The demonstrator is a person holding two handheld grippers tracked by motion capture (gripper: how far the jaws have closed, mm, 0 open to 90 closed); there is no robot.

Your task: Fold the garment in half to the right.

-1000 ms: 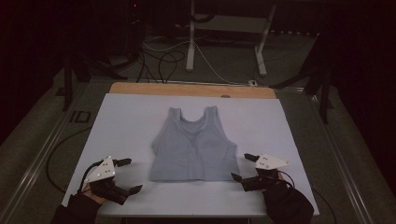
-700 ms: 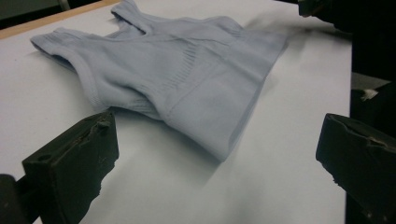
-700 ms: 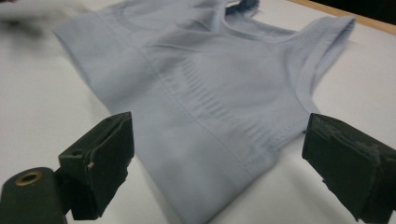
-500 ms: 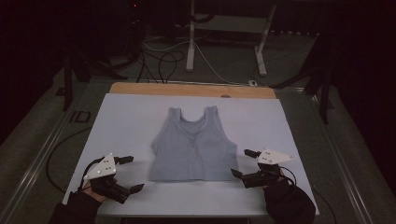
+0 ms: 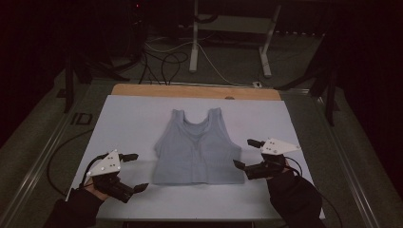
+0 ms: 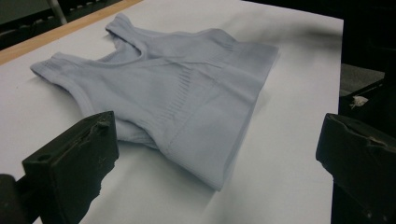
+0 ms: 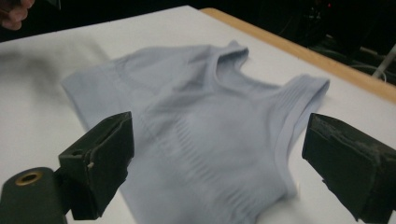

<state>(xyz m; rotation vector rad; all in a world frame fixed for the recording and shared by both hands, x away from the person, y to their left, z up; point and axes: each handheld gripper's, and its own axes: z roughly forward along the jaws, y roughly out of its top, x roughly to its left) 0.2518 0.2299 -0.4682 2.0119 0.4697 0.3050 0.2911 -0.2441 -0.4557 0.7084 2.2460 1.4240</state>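
Fabric of the pale blue top point(image 5: 197, 149) lies flat and face up at the middle of the white worktop point(image 5: 128, 123), straps pointing away from us. We hold the left gripper point(image 5: 134, 171) and right gripper point(image 5: 245, 153) beside its hem, fingers spread wide, gripping nothing.

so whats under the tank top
The pale blue tank top lies flat on the white table cover, which shows all around it. Anything beneath the fabric is covered and cannot be seen.
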